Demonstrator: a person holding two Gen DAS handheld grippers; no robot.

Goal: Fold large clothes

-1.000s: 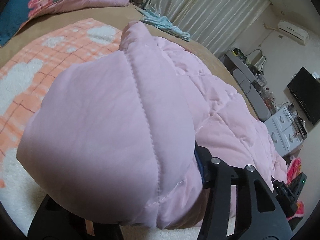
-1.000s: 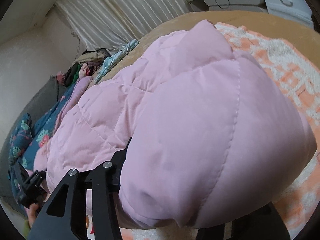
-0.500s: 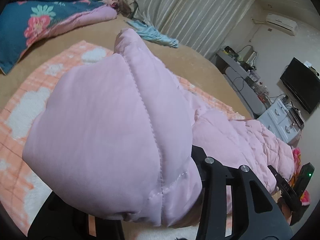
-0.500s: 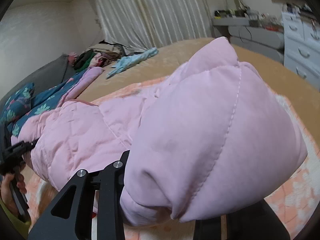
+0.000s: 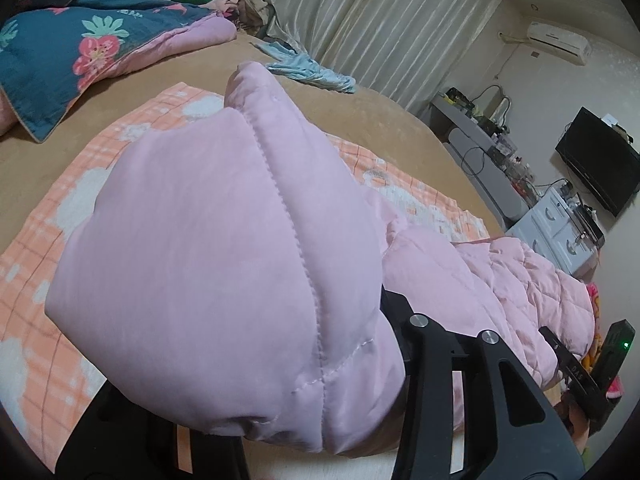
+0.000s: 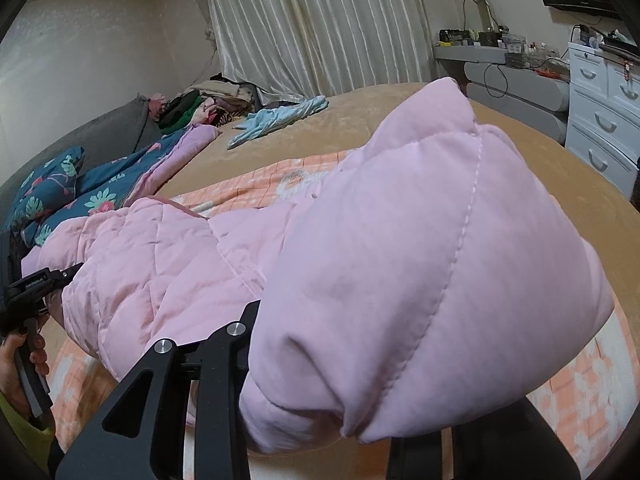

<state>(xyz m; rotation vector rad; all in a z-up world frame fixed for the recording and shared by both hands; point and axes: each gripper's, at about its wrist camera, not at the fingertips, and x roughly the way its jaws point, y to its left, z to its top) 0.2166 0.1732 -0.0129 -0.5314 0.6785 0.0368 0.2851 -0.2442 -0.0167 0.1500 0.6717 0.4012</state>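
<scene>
In the left wrist view, the left gripper (image 5: pixel 256 412) clamps a puffy fold of the pink quilted jacket (image 5: pixel 224 264), raised above the orange checked blanket (image 5: pixel 52 216) on the tan bed (image 5: pixel 376 120). In the right wrist view, the right gripper (image 6: pixel 320 420) pinches another bunch of the jacket (image 6: pixel 420 264), its jaws having just closed further

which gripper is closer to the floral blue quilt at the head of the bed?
Left. The left gripper, shut on the pink jacket, is on the floral quilt side. The right gripper grips the jacket's other end, toward the white drawers.
</scene>
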